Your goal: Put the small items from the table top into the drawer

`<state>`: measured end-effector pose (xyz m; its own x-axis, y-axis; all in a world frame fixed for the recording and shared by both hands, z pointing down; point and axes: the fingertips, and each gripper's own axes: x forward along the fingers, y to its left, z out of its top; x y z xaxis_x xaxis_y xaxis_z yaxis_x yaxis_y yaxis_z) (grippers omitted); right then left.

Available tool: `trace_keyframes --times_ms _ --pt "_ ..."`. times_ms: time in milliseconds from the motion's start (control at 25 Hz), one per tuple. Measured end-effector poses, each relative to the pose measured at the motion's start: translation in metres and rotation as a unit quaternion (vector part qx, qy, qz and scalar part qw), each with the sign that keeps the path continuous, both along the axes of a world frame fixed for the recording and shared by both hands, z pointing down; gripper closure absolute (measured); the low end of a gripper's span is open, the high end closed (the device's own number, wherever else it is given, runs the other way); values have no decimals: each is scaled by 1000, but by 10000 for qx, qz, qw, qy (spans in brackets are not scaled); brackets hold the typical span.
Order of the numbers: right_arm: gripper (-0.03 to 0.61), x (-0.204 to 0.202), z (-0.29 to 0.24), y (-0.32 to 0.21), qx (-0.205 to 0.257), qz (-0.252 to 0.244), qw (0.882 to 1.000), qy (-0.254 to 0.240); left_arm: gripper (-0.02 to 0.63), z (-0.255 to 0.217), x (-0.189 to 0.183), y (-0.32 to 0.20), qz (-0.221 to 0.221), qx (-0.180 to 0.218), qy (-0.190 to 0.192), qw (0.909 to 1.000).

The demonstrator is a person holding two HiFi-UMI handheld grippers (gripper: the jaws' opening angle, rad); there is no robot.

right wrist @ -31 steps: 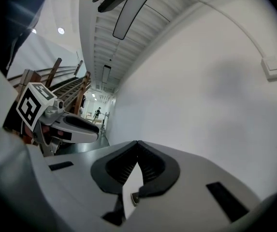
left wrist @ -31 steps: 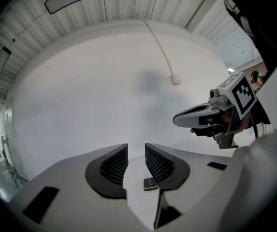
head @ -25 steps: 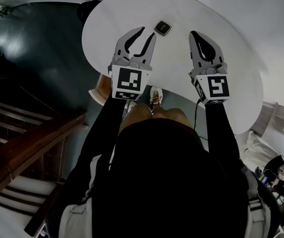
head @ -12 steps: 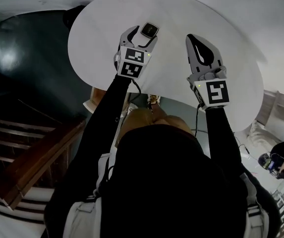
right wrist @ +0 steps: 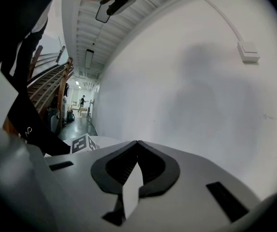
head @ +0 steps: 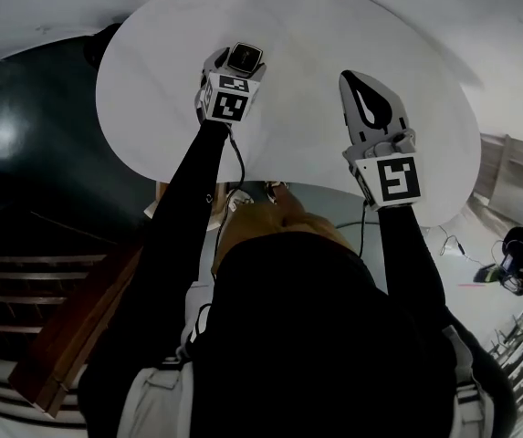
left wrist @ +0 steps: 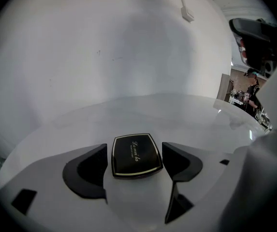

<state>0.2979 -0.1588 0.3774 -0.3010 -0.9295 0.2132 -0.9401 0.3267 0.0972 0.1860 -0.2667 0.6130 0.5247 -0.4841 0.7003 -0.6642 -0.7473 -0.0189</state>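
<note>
A small black compact with a gold rim (head: 244, 58) (left wrist: 136, 154) lies flat on the white round table (head: 307, 126). My left gripper (head: 240, 62) (left wrist: 134, 148) reaches out over the table, and its jaws are opening with the compact between them. A narrow gap shows on each side, so the pads do not press on it. My right gripper (head: 356, 78) (right wrist: 137, 142) hovers over the table to the right, shut with nothing in it.
The table stands against a white wall (left wrist: 128, 42) with a cable and a small box on it (right wrist: 248, 52). Dark wooden stairs (head: 51, 336) lie at the lower left. A pale wooden piece (head: 155, 199) shows under the table's near edge.
My left gripper has moved forward across the table to the compact, and its jaws now stand on either side of it. The right gripper has barely moved.
</note>
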Motion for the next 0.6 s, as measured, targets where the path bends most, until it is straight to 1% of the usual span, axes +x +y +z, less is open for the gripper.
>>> trace_keyframes --times_ms 200,360,480,600 --pt "552 7 6 -1 -81 61 9999 -2 270 10 3 0 118 -191 -44 9997" --pt "552 -3 4 -1 -29 -38 10000 14 272 7 1 3 124 -213 -13 9997" --pt "552 -9 0 -4 -9 -144 9999 16 272 -10 -2 6 145 -71 49 9999" --pt "552 -15 -7 -8 63 -272 9996 -14 272 -39 -5 13 117 145 181 9997"
